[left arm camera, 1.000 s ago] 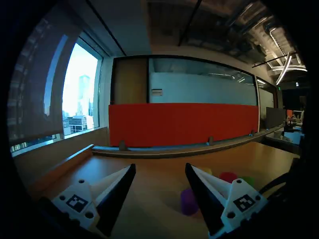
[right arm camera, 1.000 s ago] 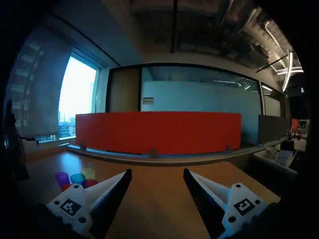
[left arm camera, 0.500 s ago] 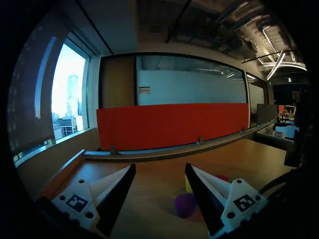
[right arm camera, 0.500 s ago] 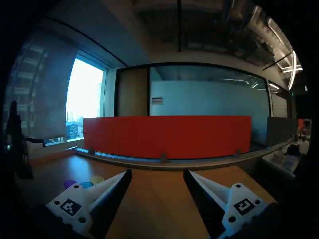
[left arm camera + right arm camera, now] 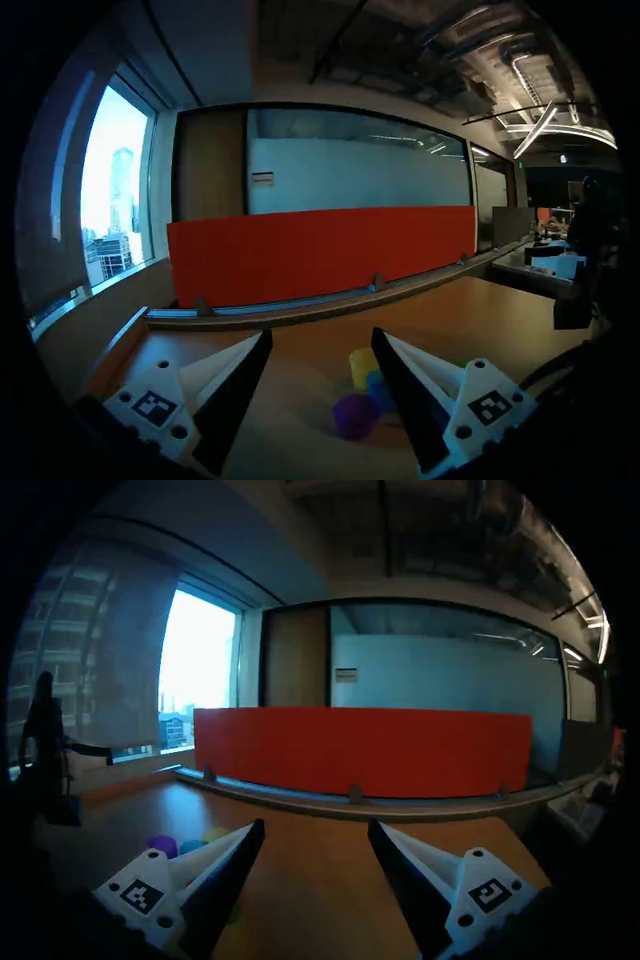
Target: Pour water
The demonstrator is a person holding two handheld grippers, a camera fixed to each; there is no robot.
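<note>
I am holding the left gripper [image 5: 321, 332] and right gripper [image 5: 315, 822] apart and empty. The purple cup [image 5: 356, 416] and the yellow cup [image 5: 362, 364] behind it are standing ungrasped; pouring not yet begun.

The left gripper [image 5: 320, 360] hangs with jaws apart above the desk [image 5: 480, 300], over purple [image 5: 356, 416], yellow [image 5: 362, 365] and blue [image 5: 379, 392] cups.

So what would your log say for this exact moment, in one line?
left claw: open, empty | right claw: open, empty | purple cup, yellow cup: on table, ahead of left claw | pour: not yet begun
</note>
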